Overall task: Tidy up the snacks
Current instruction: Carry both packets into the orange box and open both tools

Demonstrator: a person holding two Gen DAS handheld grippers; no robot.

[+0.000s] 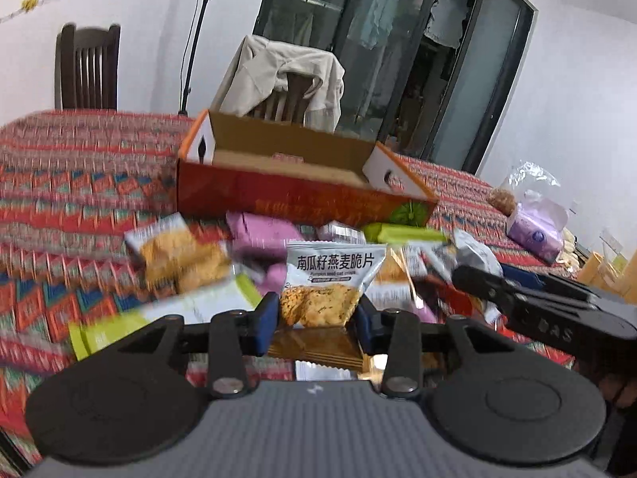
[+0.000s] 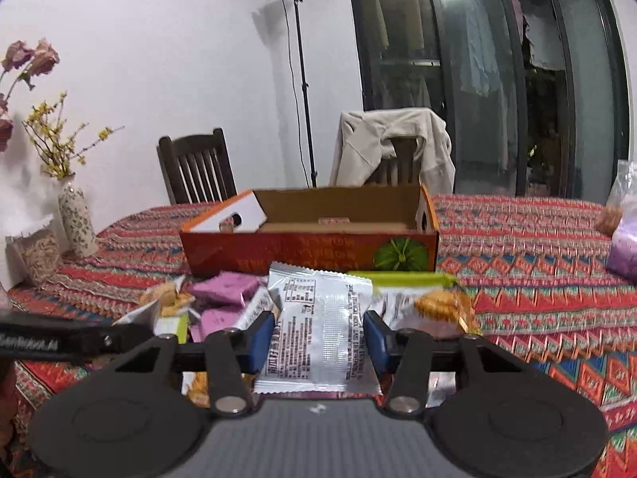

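Between your left gripper (image 1: 316,318) fingers sits the pumpkin-seed oat crisp packet (image 1: 328,283), pinched at its lower edge and standing upright with its printed face toward the camera. Your right gripper (image 2: 318,338) clamps a silver packet (image 2: 320,328) the same way, back side showing, its long axis running away from you toward the cardboard box (image 2: 310,251). Both pairs of blue pads press against the wrappers, so neither claw is spread.

Just short of the box lies the loose pile: purple packets (image 1: 262,233), a green bar (image 1: 402,233) and more crisp packets, all on the patterned tablecloth (image 2: 537,247), touching or overlapping one another. The box stands directly ahead of both claws, open at the top, flaps (image 2: 235,215) folded outward at each end, its long axis running left to right across your path.

That is what the next move likely turns on: the box lies straight forward and beyond the pile, so each packet probably has to go up and over the near wall. From the right wrist view the box looks squarer on, so your right hand seems better lined up.

Beyond the box, chairs (image 2: 195,167) stand against the far wall.
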